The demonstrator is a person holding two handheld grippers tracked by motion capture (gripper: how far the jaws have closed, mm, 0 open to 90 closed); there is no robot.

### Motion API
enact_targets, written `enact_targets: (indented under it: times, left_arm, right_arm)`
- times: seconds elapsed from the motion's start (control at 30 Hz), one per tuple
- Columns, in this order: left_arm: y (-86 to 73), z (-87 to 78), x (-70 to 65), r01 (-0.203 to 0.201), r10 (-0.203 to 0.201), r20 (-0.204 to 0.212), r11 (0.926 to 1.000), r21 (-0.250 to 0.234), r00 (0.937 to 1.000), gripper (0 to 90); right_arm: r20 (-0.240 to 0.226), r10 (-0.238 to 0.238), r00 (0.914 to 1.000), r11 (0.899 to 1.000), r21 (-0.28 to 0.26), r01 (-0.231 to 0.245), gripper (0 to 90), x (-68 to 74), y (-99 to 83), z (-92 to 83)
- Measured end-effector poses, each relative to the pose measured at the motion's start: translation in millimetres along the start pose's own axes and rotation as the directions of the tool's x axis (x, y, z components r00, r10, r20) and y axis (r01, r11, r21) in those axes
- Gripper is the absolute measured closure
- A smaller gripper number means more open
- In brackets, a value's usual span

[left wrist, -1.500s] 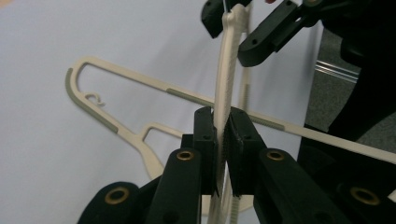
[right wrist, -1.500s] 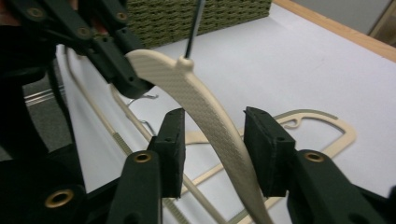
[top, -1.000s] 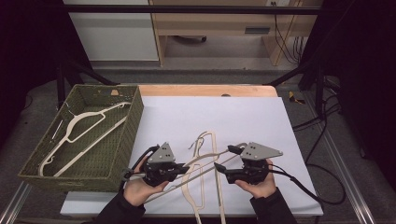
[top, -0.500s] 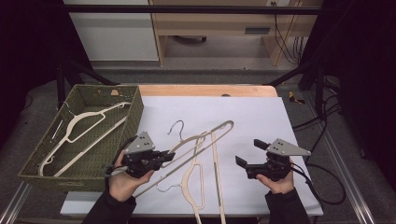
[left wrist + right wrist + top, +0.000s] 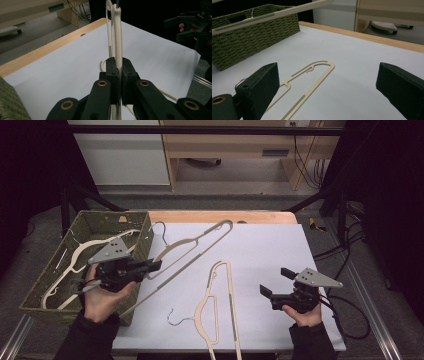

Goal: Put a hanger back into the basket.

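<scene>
Left gripper: we see the left gripper (image 5: pixel 150 267) above the left part of the desk (image 5: pixel 270 245), just beside the basket; its fingers (image 5: pixel 111 72) are closed on a rail of a cream hanger.
Held hanger: the lifted hanger (image 5: pixel 190 247) is raised off the white surface and slants from the gripper toward the far edge of the desk; its metal hook is near the far right corner of the basket.
Right gripper: the right gripper (image 5: pixel 266 292) is held over the near right part of the desk; its fingers (image 5: pixel 259 85) stand wide apart with nothing between them.
Second hanger: a flat hanger (image 5: pixel 217 305) lies on the desk between the two grippers, its metal hook pointing to the left and its lower end reaching the near edge.
Basket: a green woven basket (image 5: pixel 145 227) stands at the left edge of the desk; we see more cream hangers (image 5: pixel 80 255) lying inside it.
</scene>
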State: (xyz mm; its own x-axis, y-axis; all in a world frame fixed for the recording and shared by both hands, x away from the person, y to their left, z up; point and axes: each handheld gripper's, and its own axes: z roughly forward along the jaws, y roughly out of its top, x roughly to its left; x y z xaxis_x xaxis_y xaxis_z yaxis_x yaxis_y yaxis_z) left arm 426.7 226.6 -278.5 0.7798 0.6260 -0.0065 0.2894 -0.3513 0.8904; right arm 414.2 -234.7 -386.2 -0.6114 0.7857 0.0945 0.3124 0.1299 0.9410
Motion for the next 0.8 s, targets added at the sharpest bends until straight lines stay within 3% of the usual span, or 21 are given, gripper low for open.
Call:
enact_targets:
  times: [0.23,0.5,0.8]
  left_arm:
    - [7.5,-24.4,23.2,0.002,-0.002,-0.017,0.9997,-0.026,0.9998,86.1]
    - [12.2,-48.6,57.8,0.007,-0.01,-0.083,0.9992,-0.04,0.9965,86.1]
    - [-2.2,-71.5,104.8,0.025,-0.028,-0.152,0.9995,-0.02,0.988,86.1]
  right_arm:
    - [0.014,0.011,0.9998,1.0,-0.009,-0.011,3.8,-2.9,0.0,-2.7]
    - [0.013,0.009,0.9999,1.0,-0.004,-0.009,3.8,-2.9,-0.8,-1.6]
    - [0.018,0.008,0.9998,1.0,-0.003,-0.008,3.9,-2.7,-1.0,-0.4]
